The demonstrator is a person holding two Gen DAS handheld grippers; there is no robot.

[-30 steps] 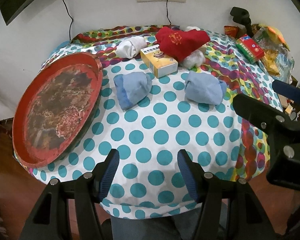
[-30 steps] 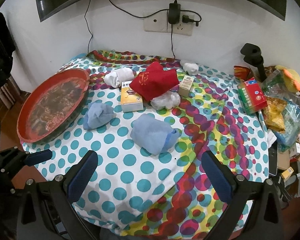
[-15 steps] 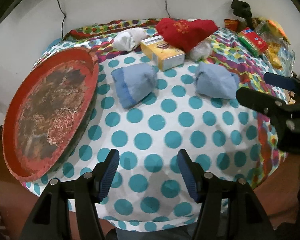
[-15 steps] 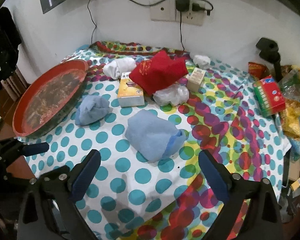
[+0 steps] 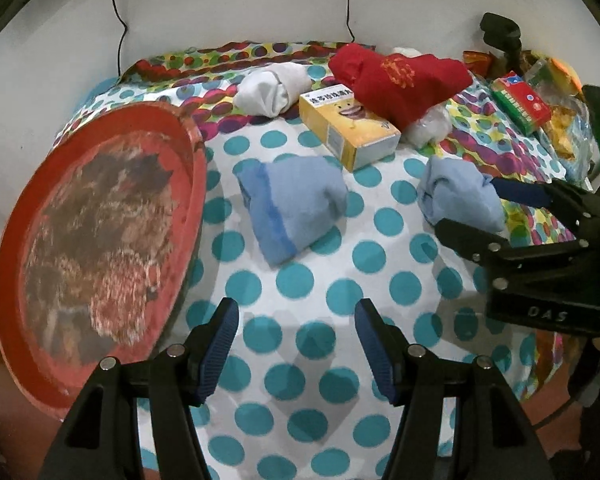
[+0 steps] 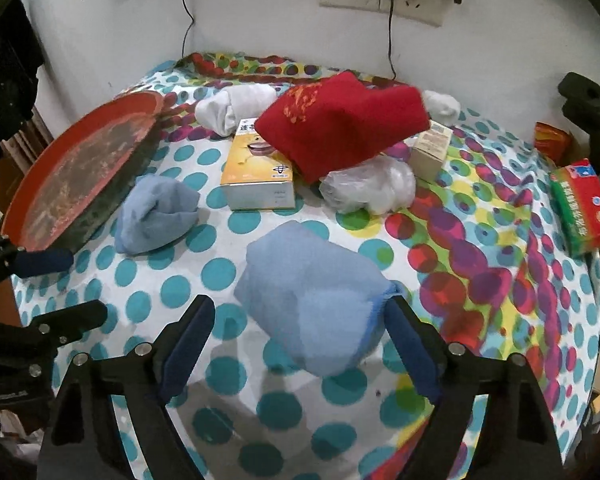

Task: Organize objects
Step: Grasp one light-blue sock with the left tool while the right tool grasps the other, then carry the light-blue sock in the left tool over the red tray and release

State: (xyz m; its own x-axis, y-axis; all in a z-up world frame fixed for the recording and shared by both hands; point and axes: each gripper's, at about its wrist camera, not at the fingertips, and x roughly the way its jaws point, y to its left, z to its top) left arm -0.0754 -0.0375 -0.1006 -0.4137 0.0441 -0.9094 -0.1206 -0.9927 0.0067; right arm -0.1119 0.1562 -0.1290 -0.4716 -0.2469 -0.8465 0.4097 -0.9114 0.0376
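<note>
Dotted cloth [image 5: 380, 256] fills the left wrist view; the left gripper [image 5: 296, 344] hovers over it, jaws spread with nothing between. Ahead lies a blue bundle [image 5: 292, 208], beside the red tray [image 5: 192, 184]. A yellow box [image 5: 348, 128] sits behind it, partly under a red cloth [image 5: 396, 80]. The right gripper [image 5: 472, 212] straddles a second bundle [image 5: 456, 196].

Right wrist view: the right gripper [image 6: 300, 336] has just been closing, jaws still apart around the second bundle [image 6: 312, 296]; whether the right pad touches it I cannot tell. The first bundle [image 6: 156, 212] lies near the tray [image 6: 140, 100].
</note>
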